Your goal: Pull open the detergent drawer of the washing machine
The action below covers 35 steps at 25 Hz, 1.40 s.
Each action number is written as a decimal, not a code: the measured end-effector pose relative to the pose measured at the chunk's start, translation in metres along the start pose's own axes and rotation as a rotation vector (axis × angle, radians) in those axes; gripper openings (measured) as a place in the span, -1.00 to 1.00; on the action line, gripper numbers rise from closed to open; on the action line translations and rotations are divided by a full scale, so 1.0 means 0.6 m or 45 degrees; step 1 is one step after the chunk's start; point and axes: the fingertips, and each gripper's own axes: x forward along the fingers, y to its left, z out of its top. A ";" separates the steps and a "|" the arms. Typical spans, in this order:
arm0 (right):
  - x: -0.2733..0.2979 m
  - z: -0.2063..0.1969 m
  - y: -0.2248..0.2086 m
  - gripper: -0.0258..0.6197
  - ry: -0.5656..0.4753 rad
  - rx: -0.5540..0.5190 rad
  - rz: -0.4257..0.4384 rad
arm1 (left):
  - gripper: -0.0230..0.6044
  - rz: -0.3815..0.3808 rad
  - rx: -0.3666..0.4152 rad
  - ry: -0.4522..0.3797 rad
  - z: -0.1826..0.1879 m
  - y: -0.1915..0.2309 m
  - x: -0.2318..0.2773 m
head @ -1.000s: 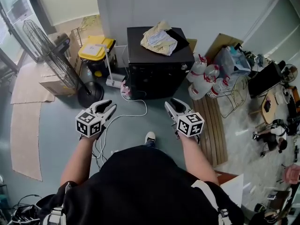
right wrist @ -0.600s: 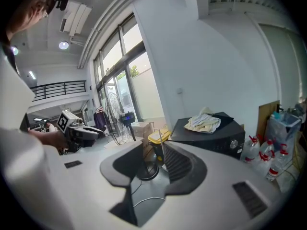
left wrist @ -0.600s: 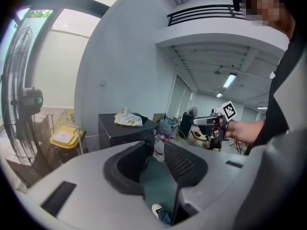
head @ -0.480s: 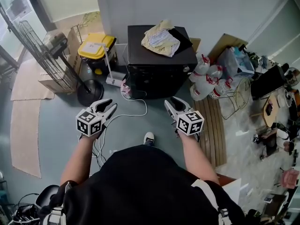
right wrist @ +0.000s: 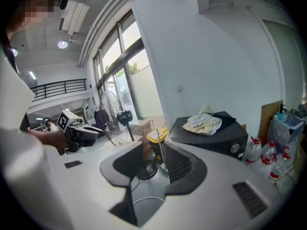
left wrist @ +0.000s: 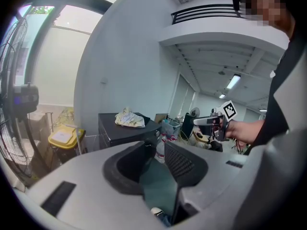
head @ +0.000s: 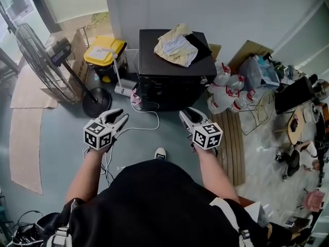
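The washing machine is a black box against the white wall, with a crumpled pale cloth on its lid. It also shows in the left gripper view as a washing machine and in the right gripper view as a washing machine. I cannot make out its detergent drawer. My left gripper hangs over the floor, short of the machine's front left. Its jaws have just been opening and hold nothing. My right gripper is level with it to the right, open and empty, short of the machine's front right.
A floor fan and a yellow-lidded bin stand left of the machine. Several water bottles and a wooden pallet lie on its right. A white cable runs across the floor between the grippers. Clutter fills the far right.
Both grippers have moved on a little together with the person, whose shoe has shifted on the floor. The fan head has come further into view at the left.
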 end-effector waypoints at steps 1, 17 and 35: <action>0.003 0.002 -0.004 -0.49 0.002 -0.001 0.002 | -0.50 0.004 -0.002 -0.001 0.002 0.002 0.004; 0.043 0.026 -0.057 -0.49 0.027 -0.008 0.043 | -0.50 0.039 -0.030 0.000 0.024 0.026 0.055; 0.063 0.035 -0.086 -0.49 0.034 -0.009 0.074 | -0.50 0.065 -0.033 0.002 0.038 0.036 0.079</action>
